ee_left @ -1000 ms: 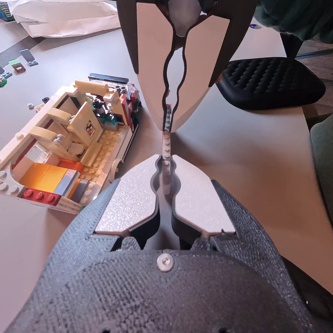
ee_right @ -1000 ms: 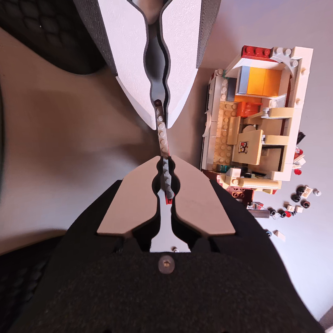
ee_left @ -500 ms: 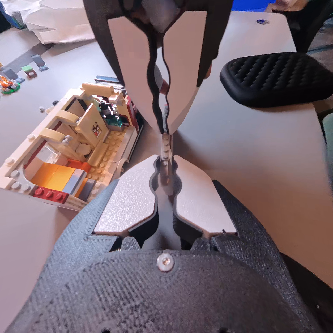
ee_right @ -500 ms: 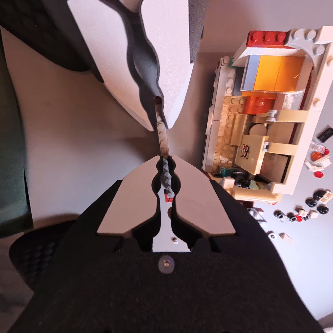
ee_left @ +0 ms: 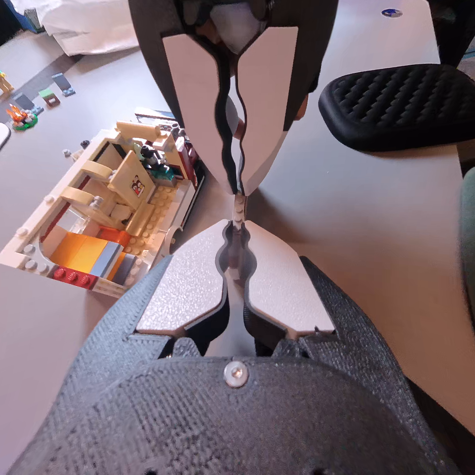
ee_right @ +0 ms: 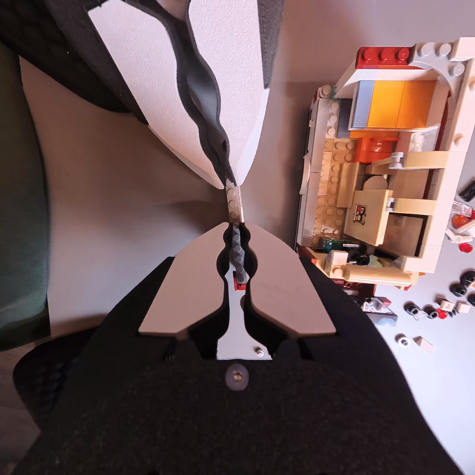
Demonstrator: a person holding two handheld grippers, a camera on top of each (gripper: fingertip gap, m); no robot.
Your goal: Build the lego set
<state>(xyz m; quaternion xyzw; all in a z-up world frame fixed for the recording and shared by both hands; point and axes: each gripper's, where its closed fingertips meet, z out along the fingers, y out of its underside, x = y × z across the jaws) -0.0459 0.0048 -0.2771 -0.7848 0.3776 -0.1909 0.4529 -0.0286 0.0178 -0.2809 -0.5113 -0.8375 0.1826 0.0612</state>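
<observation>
A long, thin studded plate (ee_right: 235, 203), pale grey with a red piece at one end, is held in mid-air between the two grippers, so it's basically bridged tip to tip. The right gripper (ee_right: 236, 226) is nearly closed, its pads pinched on the plate's near end, which runs back between the fingers. The left gripper (ee_left: 237, 223) is nearly closed too, clamped on the opposite end, with only a short stretch of studs left exposed between the two sets of tips. Being gripped from both ends like that, the plate is kept level and clear of the grey table (ee_left: 347, 205) below, probably so it can be steadied or passed across.

A half-built brick camper van (ee_right: 385, 167), roof off, is parked on the table just off to the right gripper's right side and the left gripper's left. Loose small bricks (ee_right: 437, 305) are scattered beyond it. A black chair seat (ee_left: 401, 105) is seen past the table edge.
</observation>
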